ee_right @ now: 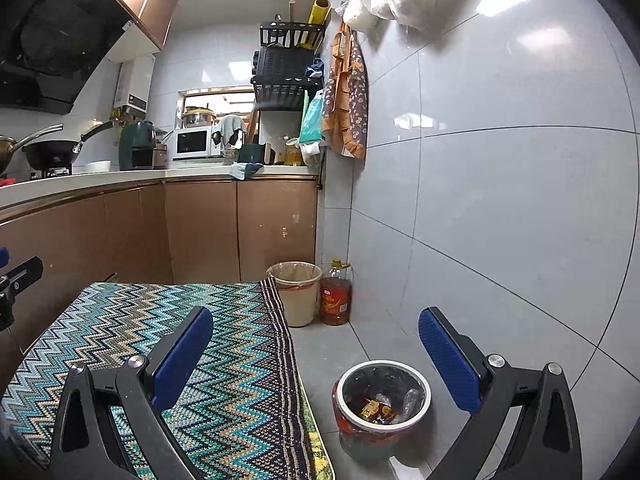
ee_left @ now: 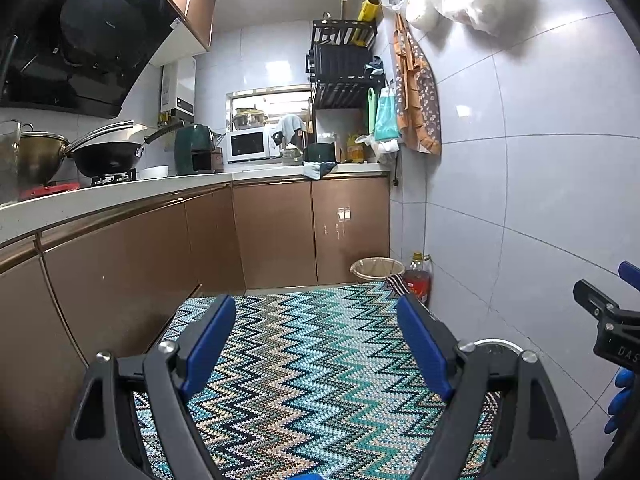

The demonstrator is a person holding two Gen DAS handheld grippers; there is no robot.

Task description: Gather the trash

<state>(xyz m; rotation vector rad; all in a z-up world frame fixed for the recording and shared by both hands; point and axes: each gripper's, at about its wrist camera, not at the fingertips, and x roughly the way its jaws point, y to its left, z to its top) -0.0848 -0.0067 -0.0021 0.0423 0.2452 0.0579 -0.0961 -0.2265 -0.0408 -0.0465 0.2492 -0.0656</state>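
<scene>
My left gripper (ee_left: 316, 300) is open with nothing between its blue pads, hovering over a table under a zigzag cloth (ee_left: 312, 380). My right gripper (ee_right: 316, 314) is also open and holds nothing, level with the cloth's right edge (ee_right: 280, 340). On the floor below it and slightly right stands a small white-rimmed trash bin (ee_right: 416, 416) lined with a dark bag, with wrappers (ee_right: 378, 406) inside. Only a sliver of that bin's rim (ee_left: 496, 345) shows in the left wrist view. A beige lined bin (ee_right: 294, 292) stands farther back against the cabinets.
A cooking oil bottle (ee_right: 336, 296) sits beside the beige bin in the corner. Brown cabinets (ee_left: 272, 232) under a worktop run along the left and back, and a tiled wall (ee_right: 500, 200) closes the right. A blue-gloved hand (ee_left: 620, 392) holds the right gripper's body (ee_left: 608, 320).
</scene>
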